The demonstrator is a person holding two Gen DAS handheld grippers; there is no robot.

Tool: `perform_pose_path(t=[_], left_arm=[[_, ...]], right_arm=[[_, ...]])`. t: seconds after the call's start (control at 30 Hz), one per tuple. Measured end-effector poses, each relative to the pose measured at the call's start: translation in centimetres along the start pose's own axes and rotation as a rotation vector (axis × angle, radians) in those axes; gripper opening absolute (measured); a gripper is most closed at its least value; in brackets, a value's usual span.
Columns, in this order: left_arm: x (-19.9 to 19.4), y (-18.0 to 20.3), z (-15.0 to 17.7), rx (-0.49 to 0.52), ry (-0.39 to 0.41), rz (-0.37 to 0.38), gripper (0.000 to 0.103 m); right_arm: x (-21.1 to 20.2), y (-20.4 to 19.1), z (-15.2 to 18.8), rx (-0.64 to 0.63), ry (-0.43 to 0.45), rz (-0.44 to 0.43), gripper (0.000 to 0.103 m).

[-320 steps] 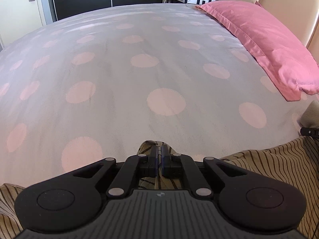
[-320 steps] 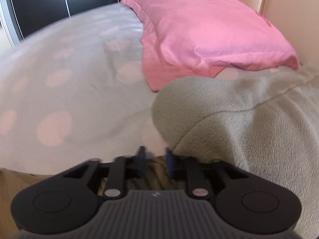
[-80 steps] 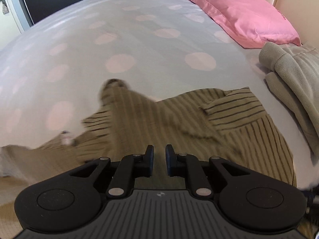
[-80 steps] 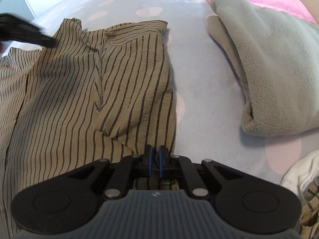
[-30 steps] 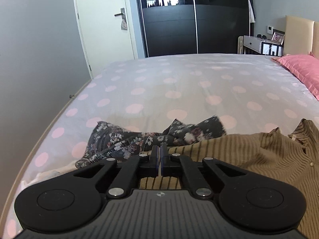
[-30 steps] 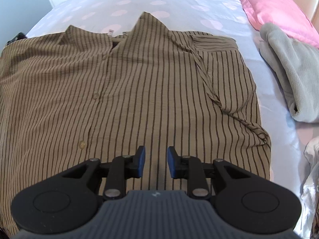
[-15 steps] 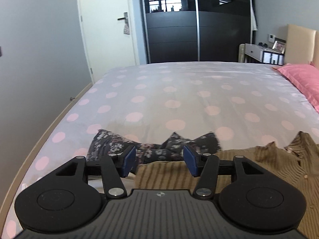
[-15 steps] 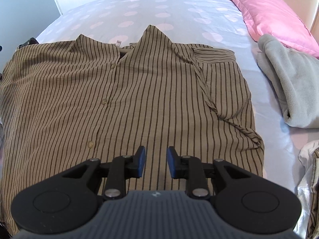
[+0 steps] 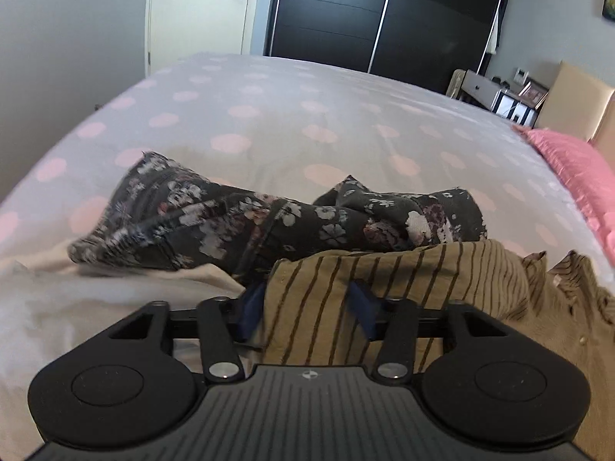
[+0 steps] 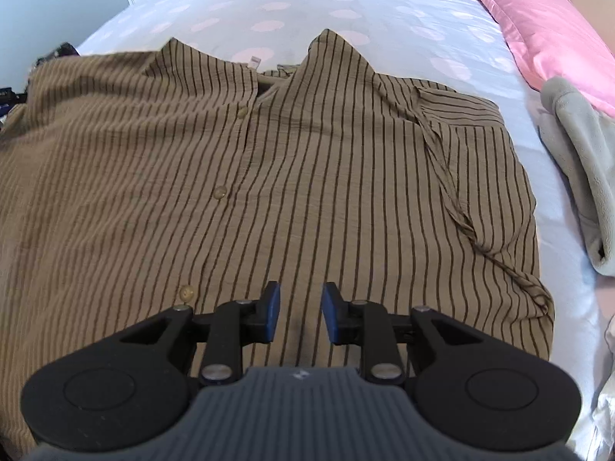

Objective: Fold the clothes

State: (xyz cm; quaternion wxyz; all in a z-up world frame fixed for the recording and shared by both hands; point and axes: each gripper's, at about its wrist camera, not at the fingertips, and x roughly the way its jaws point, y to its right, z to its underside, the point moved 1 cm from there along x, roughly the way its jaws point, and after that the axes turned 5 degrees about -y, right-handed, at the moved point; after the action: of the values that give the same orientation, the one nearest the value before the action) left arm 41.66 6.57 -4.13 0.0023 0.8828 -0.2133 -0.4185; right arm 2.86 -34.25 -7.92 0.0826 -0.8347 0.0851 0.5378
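Note:
A tan shirt with dark stripes (image 10: 307, 176) lies face up on the bed, collar at the far side and its right sleeve folded in over the body. My right gripper (image 10: 298, 317) is open and empty, just above the shirt's lower middle. My left gripper (image 9: 307, 307) is open wide at the shirt's left edge (image 9: 326, 296); a raised fold of the striped cloth lies between its fingers and partly hides them.
A dark floral garment (image 9: 246, 219) lies crumpled just beyond the left gripper. A grey fleece (image 10: 576, 161) and a pink pillow (image 10: 546, 27) lie right of the shirt. The bed has a white sheet with pink dots (image 9: 269, 123). A black wardrobe (image 9: 376, 27) stands beyond the bed.
My left gripper opened from shut one second ago and has moved down and forward over the shirt's edge. My right gripper stays open and has moved slightly closer to the shirt.

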Motion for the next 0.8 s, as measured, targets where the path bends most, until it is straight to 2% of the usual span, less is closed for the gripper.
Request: perform_pose_path(t=[0.07,0.17,0.4,0.57,0.7,0.8], left_arm=[[-0.5,0.1,0.2,-0.002,0.025,0.002,0.013],[-1.8,0.5,0.2,0.000,0.063,0.004,0.002],[-7.8,3.1,-0.8,0.010,0.162,-0.058,0.000],[-11.9,7.8,-0.9,0.109,0.218,-0.101,0.000],[-12.9,13.0,-0.5,0.218,0.195,-0.120,0.000],[-11.9,16.8,-0.1,0.286,0.159,-0.113,0.000]], right_arm=[[0.5,-0.2,-0.2,-0.004,-0.016,0.035,0.027],[0.9,-0.1,-0.3,0.008,-0.028,0.074,0.027],[-0.3,0.2,0.0,0.001,0.001,0.058,0.027],[-1.8,0.2,0.2,-0.005,0.031,0.037,0.027],[-3.0,0.4,0.4,-0.001,0.051,0.019,0.027],[-3.9,0.6,0.6,-0.007,0.064,0.003,0.027]])
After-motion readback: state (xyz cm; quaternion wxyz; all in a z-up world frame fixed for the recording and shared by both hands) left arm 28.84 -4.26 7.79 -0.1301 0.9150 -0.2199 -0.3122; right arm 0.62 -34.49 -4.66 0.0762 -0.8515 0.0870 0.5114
